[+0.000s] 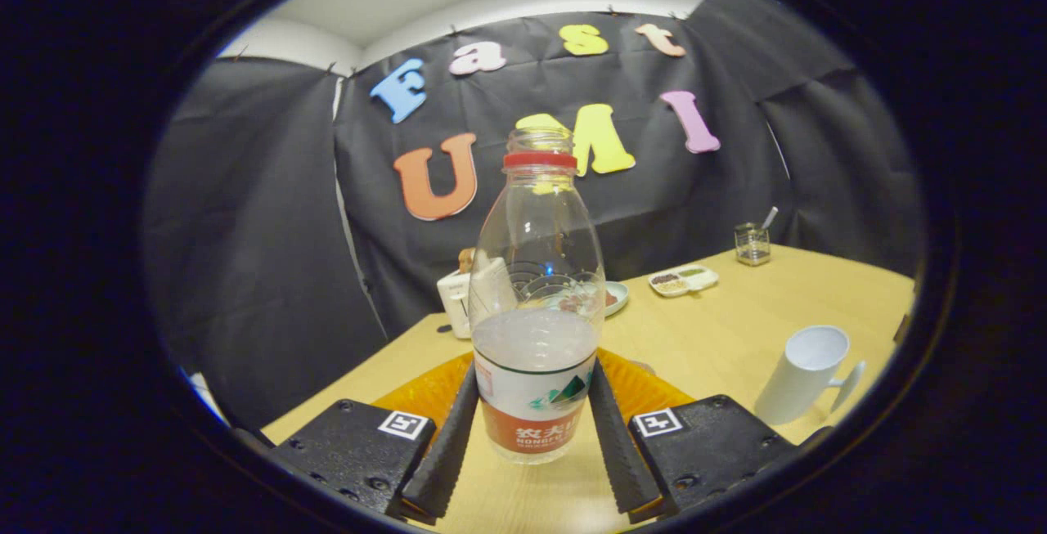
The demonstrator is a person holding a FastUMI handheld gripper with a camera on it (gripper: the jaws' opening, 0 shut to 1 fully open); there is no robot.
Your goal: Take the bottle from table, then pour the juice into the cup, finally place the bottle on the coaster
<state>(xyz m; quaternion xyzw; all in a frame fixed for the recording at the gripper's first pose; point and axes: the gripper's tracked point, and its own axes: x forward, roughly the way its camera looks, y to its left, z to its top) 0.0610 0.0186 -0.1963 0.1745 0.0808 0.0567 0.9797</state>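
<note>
Clamped by gripper (533, 419) on both sides of upright, uncapped bottle (536, 305); cup (806, 374) at 3 o'clock, coaster (425, 391) just behind.

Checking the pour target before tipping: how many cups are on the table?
1: a white mug beyond the gripper, off to its side. A small glass jar stands far back; others may hide behind the bottle.

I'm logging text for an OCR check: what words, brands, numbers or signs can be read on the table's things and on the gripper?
Label of the clear plastic bottle with a red neck ring, pressed from both sides by the gripper: white print on a red band, warped by the curve, no sure reading.
Square black-and-white code markers on the gripper: patterns, no words.
White ceramic mug: no print on the side shown.
</note>
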